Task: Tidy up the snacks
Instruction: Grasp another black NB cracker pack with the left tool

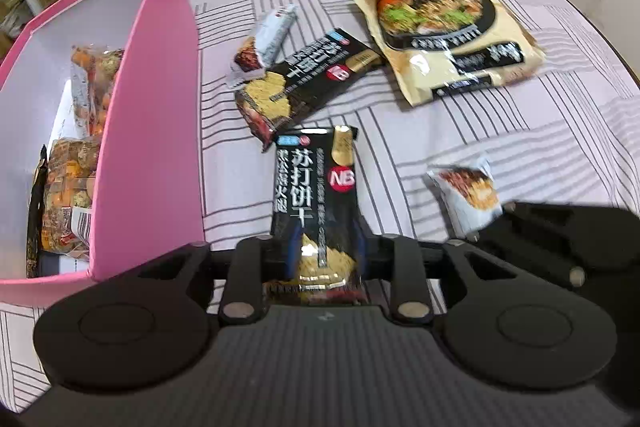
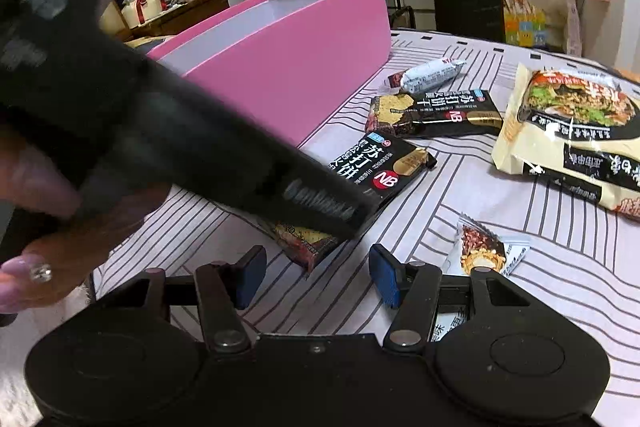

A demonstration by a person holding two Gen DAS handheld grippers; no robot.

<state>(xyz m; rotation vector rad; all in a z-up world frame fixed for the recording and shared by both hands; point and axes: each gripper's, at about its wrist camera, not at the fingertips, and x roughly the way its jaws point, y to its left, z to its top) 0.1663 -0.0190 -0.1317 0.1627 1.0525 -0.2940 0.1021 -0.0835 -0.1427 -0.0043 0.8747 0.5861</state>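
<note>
My left gripper [image 1: 326, 259] has the near end of a black cracker pack [image 1: 316, 203] between its blue pads. They sit tight to the pack's sides, so I read it as clamped, tho the wrapper hides the actual contact. The pack lies on the striped cloth [image 1: 540, 147], just right of the pink box [image 1: 156, 115], w/ its far end pointing at a second black cracker pack [image 1: 308, 83] further back from the box.

Risks from here: the grip is only on the tail end of a slick foil wrapper. If I lift fast, the pack could droop, swing or slip out before it clears the box wall. The box already holds orange snack bags [image 1: 76, 187], so a floppy pack may catch on the rim.

My right gripper [image 2: 318, 273] is parted, w/ nothing between the pads. The small white snack packet [image 2: 486, 253] lies just outside its right pad, on the side away from the box. Closing now would pinch cloth only. The two tools are also v. close together, so a bump is possible.

Pose: both tools are tilted steeply down at the cloth. The left hand [image 2: 44, 227] is wrapped round its handle, fingers curled.
</note>
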